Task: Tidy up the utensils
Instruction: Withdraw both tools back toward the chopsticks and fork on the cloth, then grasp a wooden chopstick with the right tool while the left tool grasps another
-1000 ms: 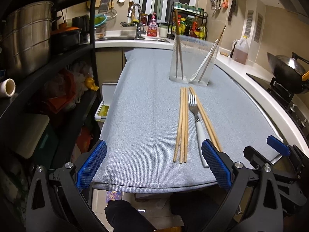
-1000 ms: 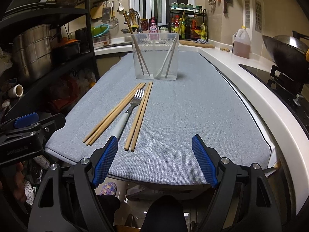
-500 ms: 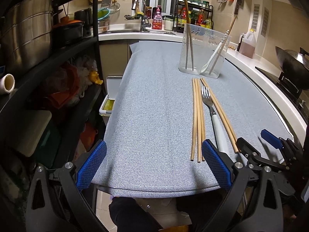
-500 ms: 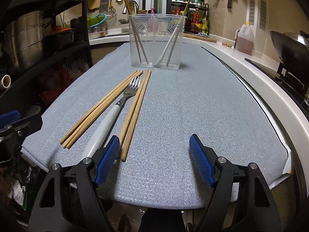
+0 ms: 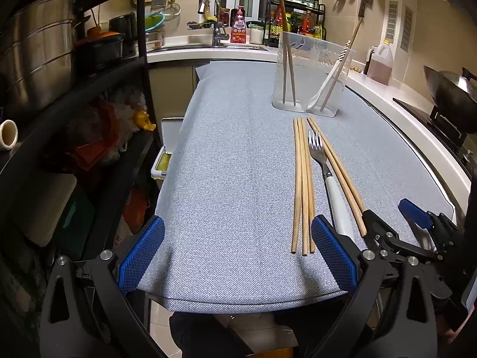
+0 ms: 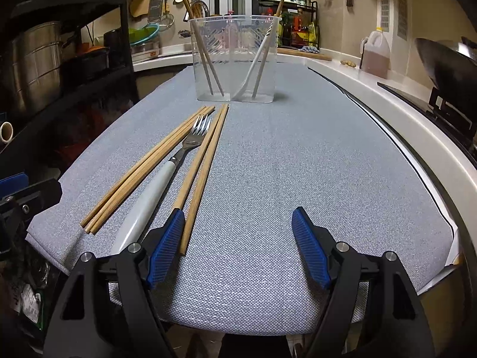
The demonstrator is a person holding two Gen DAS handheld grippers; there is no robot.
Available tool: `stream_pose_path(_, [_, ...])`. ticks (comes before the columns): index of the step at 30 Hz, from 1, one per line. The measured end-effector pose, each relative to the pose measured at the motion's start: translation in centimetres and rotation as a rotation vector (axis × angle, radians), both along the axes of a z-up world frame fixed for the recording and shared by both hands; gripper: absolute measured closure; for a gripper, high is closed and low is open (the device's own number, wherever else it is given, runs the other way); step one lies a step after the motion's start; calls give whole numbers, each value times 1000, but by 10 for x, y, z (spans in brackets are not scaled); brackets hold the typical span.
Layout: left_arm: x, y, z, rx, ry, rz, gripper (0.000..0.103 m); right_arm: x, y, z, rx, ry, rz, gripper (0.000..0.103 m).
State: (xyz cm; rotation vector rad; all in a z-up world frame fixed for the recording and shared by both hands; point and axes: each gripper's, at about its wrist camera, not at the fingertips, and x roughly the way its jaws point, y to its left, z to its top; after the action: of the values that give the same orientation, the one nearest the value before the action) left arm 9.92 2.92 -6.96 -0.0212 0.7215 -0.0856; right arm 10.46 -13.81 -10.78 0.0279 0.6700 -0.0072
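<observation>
Both wrist cameras look low along the grey mat [image 5: 232,179], sharing the clear holder [image 6: 235,59].

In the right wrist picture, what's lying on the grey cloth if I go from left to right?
Three chopsticks → white-handled fork → two chopsticks → bare grey cloth.

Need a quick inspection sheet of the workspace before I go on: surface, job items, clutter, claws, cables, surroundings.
Surface: grey cloth over the counter.
Job's things: fork flat between three chopsticks and two chopsticks; clear holder upright with chopsticks and a white utensil inside.
Clutter: nothing seen on the cloth.
Claws: left claw open, empty; right claw open, empty, near the pair's ends.
Cables: nothing seen.
Surroundings: wok, oil jug, pot shelf, sink.
</observation>
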Motion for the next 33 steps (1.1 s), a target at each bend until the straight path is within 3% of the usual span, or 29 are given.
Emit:
stream_pose_path(2, [0, -1, -1, 1, -5, -6, 8, 2, 3, -1, -13, -13, 4, 30])
stream_pose_path(3, [0, -2, -1, 1, -8, -8, 8, 3, 4, -2, -12, -24, 12, 39])
stream_pose_path(4, [0, -3, -1, 0, -10, -11, 8, 2, 6, -3, 3, -35, 34, 65])
stream_pose_path(6, [0, -4, -5, -5, -11, -18, 8, -1, 13, -5, 5, -70, 110, 96])
stream_pose_path(13, [4, -13, -19, 3, 5, -59, 8, -7, -8, -6, 45, -91, 67, 98])
stream_pose_path(20, [16, -17, -28, -2, 14, -82, 15, -9, -24, -7, 45, -89, 40, 98])
stream_pose_path(27, [19, -21, -27, 59, -12, -128, 20, -9, -26, -8, 45, -90, 41, 97])
stream_pose_path(33, [18, -13, -21, 17, -21, -131, 20, -9, -25, -8, 44, -90, 39, 97])
